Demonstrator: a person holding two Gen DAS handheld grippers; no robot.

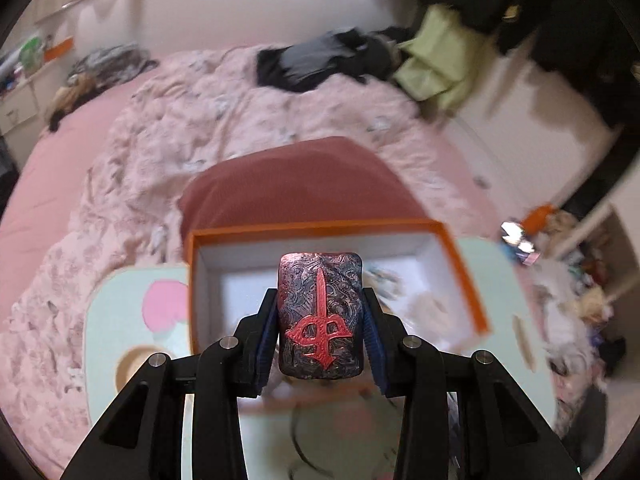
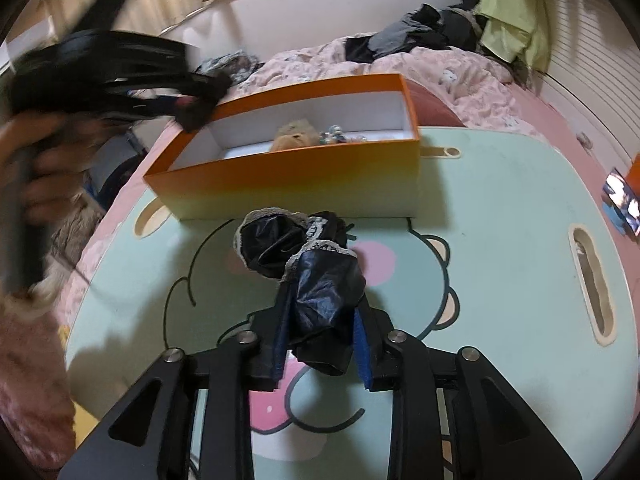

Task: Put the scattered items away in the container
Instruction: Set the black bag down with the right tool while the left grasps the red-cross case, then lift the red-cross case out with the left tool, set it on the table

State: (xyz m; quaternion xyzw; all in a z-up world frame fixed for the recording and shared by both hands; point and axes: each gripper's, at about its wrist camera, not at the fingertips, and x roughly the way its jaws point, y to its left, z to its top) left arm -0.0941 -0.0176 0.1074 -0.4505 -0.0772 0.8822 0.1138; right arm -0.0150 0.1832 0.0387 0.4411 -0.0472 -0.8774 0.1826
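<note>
Left gripper (image 1: 320, 320) clamps a dark engraved block with a red symbol (image 1: 320, 316) over the orange cardboard box (image 1: 312, 227). Right gripper (image 2: 322, 316) pinches shiny black lace-trimmed fabric (image 2: 304, 256) on the mint table (image 2: 500, 208), box (image 2: 296, 176) at 12 o'clock.

Ahead of the left jaws the open orange cardboard box (image 1: 332, 280) is mostly bare white floor. Before the right jaws its tall orange wall blocks the way; bare mint cartoon tabletop (image 2: 500, 216) lies to their right

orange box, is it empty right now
No, the orange box already holds a tan plush toy and some small trinkets.
</note>
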